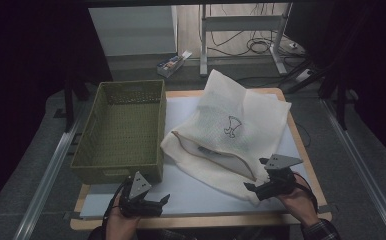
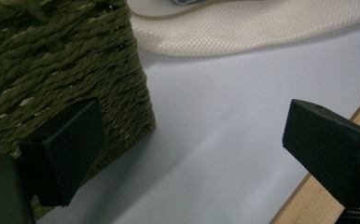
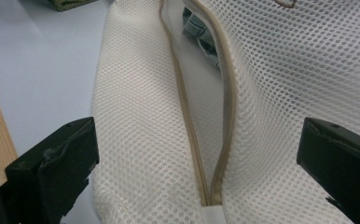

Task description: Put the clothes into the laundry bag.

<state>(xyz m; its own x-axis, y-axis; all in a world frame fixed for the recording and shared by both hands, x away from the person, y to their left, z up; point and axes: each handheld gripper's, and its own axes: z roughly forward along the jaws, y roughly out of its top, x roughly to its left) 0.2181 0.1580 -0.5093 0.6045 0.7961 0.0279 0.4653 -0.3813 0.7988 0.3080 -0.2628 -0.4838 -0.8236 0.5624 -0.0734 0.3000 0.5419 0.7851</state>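
Note:
A cream mesh bag [image 1: 231,130] with a tan zipper [image 3: 194,135] lies on the white mat [image 1: 201,192], its zipper open and a bit of grey-blue cloth [image 3: 199,32] showing inside. My right gripper [image 1: 262,175] hovers open at the bag's near right corner, the closed end of the zipper between its jaws. A green woven basket [image 1: 123,130] stands empty at the left. My left gripper [image 1: 156,199] is open just in front of the basket's near right corner [image 2: 75,88], holding nothing.
The mat lies on a wooden table [image 1: 206,220] whose near edge [image 2: 308,200] is close to both grippers. Beyond the table stand a desk frame [image 1: 241,35], floor cables [image 1: 258,47] and a small box [image 1: 171,64]. Metal rails [image 1: 48,170] flank the table.

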